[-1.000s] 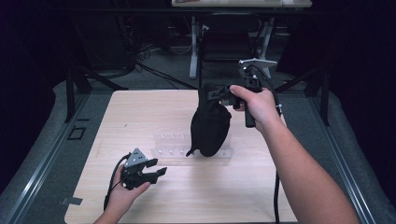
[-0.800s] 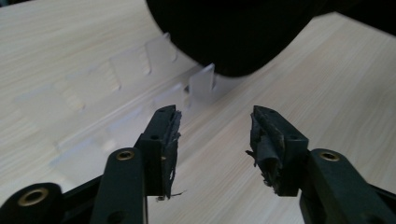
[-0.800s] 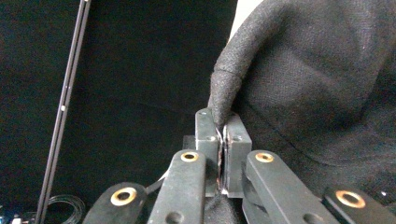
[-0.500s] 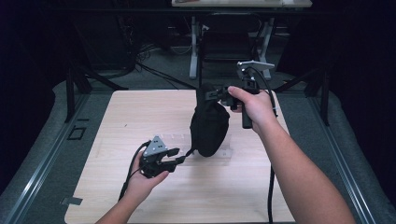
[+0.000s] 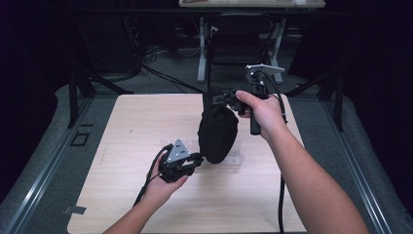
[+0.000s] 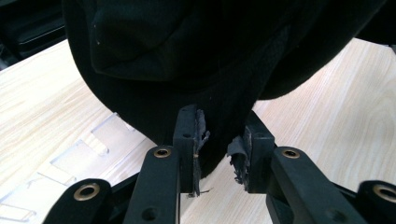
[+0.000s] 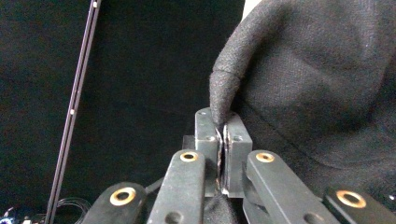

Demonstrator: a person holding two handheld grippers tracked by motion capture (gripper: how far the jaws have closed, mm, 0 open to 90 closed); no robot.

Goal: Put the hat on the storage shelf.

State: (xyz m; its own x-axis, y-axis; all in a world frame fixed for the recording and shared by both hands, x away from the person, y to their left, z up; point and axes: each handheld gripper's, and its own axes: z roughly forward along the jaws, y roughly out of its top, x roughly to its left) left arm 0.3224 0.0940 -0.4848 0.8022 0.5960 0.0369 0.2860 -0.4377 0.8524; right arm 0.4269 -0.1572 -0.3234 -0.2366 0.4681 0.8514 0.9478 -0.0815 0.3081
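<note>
Black cloth bag [image 5: 217,131] hanging from right claw [image 5: 217,99] clamped on its top edge; left claw [image 6: 218,144], just been closing, astride bag's bottom, not yet pinching.

A cloth bag [image 5: 217,131] hangs over the middle of the table [image 5: 122,122], its top edge caught between the closed jaws of the right gripper [image 5: 225,97], which is to its right and toward the far edge. Its bottom end reaches down to a clear plastic tray [image 5: 234,161] lying flat on the table. The left gripper [image 5: 197,160] sits just left of and nearer than the bag's bottom, whose lower tip lies between its jaws, and these have just been closing.
</note>
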